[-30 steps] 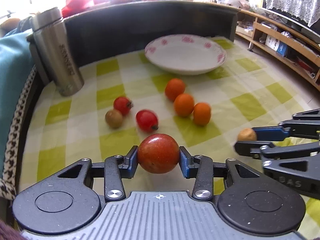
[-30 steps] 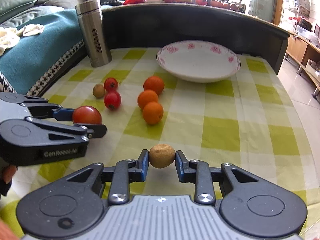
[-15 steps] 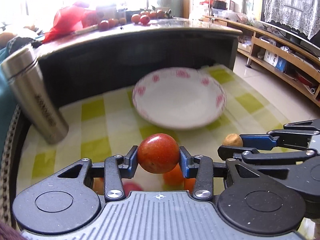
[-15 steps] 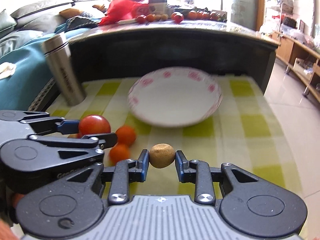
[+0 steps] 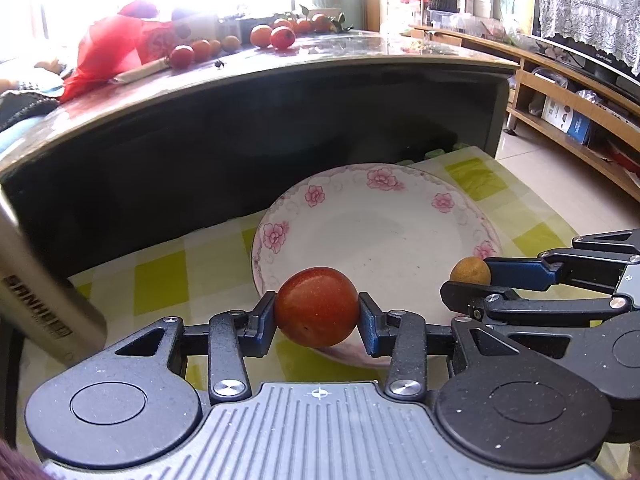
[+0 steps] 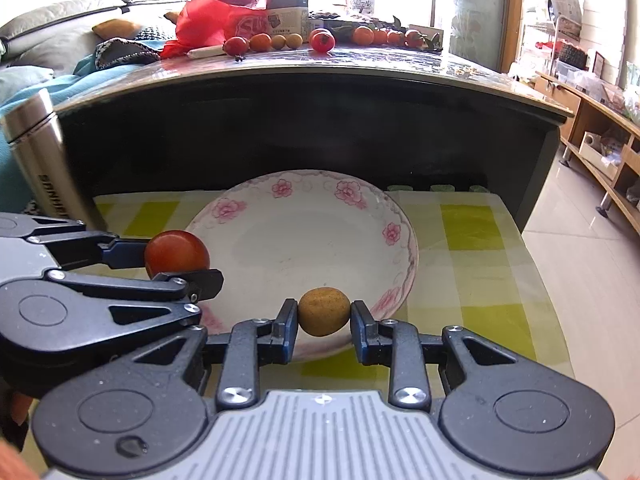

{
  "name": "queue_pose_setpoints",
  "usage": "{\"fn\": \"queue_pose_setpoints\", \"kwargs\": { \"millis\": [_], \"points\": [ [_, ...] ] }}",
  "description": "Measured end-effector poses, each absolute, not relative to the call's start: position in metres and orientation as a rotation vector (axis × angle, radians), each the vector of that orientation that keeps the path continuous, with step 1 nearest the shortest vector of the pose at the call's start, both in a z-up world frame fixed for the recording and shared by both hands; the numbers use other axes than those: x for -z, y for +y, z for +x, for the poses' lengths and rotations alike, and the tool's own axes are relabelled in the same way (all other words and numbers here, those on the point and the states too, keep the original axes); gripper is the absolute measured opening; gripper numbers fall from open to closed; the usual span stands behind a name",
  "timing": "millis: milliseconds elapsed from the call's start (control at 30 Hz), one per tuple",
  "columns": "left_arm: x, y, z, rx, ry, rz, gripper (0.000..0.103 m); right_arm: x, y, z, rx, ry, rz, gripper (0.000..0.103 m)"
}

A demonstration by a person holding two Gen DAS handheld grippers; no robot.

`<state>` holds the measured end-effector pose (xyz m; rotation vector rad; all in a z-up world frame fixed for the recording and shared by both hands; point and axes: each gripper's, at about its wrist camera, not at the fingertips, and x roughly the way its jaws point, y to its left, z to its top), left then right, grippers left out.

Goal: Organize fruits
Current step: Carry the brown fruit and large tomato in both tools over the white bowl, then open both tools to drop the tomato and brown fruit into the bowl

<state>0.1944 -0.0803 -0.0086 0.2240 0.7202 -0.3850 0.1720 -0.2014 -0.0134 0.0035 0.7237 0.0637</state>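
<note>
A white plate with pink flowers (image 5: 276,236) (image 6: 400,236) lies on the green-checked cloth, nothing in it. My left gripper (image 5: 317,312) is shut on a red tomato (image 5: 317,306) held over the plate's near rim; the right wrist view shows the same tomato (image 6: 176,252) at the plate's left edge. My right gripper (image 6: 323,318) is shut on a small brown round fruit (image 6: 323,311), also over the near rim. In the left wrist view that fruit (image 5: 470,271) hangs at the plate's right edge. The other fruits on the cloth are out of sight.
A steel flask (image 5: 36,300) (image 6: 44,168) stands left of the plate. Behind the plate rises a dark table wall (image 5: 240,136), and its glossy top carries several tomatoes and oranges (image 6: 320,40) and a red bag (image 6: 208,20). Wooden shelves (image 5: 580,120) line the right.
Both grippers have moved forward with their fruit, from over the loose fruits up to the plate's near rim. The plate now fills the middle of both views.
</note>
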Motion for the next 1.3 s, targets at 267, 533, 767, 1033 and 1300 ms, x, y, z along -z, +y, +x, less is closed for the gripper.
{"fn": "queue_pose_setpoints", "kwargs": {
  "millis": [267, 533, 767, 1033, 1300],
  "points": [
    [0.013, -0.082, 0.207, 0.361, 0.711, 0.256, 0.050, 0.022, -0.202, 0.188, -0.088, 0.722, -0.001, 0.036],
    [0.011, -0.079, 0.211, 0.349, 0.710, 0.237, 0.052, 0.021, -0.201, 0.193, -0.079, 0.705, -0.015, 0.039],
    [0.004, -0.078, 0.211, 0.350, 0.696, 0.229, 0.055, 0.016, -0.207, 0.194, -0.066, 0.691, 0.004, 0.046],
    [-0.013, -0.073, 0.200, 0.351, 0.657, 0.246, 0.062, -0.001, -0.214, 0.184, -0.044, 0.649, 0.017, 0.049],
    [-0.034, -0.056, 0.171, 0.351, 0.628, 0.239, 0.064, -0.025, -0.217, 0.161, -0.030, 0.619, 0.024, 0.049]
  ]
}}
